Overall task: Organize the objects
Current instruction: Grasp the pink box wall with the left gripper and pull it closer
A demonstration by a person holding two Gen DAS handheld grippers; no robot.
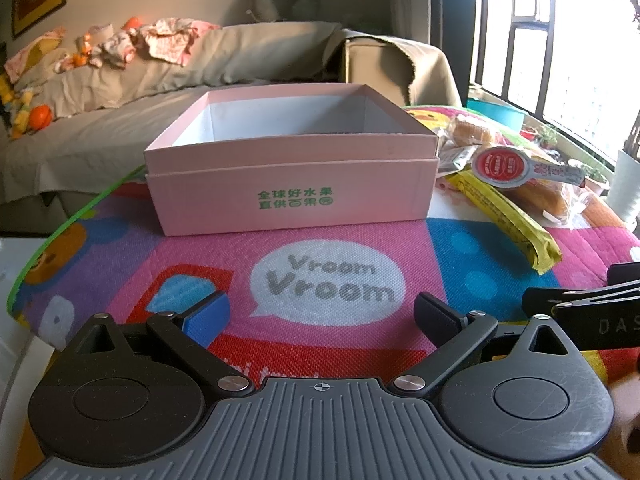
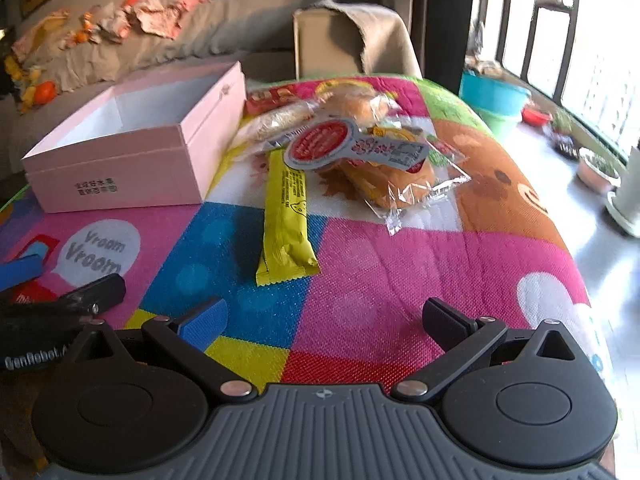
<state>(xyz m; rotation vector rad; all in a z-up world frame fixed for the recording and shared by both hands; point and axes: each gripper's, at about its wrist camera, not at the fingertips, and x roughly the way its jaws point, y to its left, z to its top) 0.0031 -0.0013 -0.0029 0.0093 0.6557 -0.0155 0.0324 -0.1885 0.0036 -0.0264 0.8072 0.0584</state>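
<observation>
A bright patterned mat [image 1: 340,236] covers the table, and behind it, across the upper left of both views, runs a grey sofa [image 1: 120,80] strewn with clothes [image 1: 132,40] and toys. In the left wrist view a pink box [image 1: 292,196] sits at centre frame, open-topped and white inside with nothing showing in it, green print on its near wall; it appears to sit nested in its own lid. To its right, touching or just beside its right wall, lies a heap of snacks: a long yellow bar [image 1: 508,216] angling toward the lower right, and a clear bag of bread [image 1: 536,184] with a red round label. In the right wrist view the box [image 2: 132,160] is at the middle left, the bar [image 2: 286,216] at centre pointing toward the camera, the bread [image 2: 384,164] just right of the bar's far end, with more packets behind it. Basins [image 2: 494,100] and plant pots stand by the window at the upper right. The left gripper [image 1: 320,314] has its fingers spread wide, holding nothing, with the box straight ahead beyond bare mat. The right gripper [image 2: 322,316] is likewise spread and empty, the bar's near end ahead between its fingers but well clear of them.
</observation>
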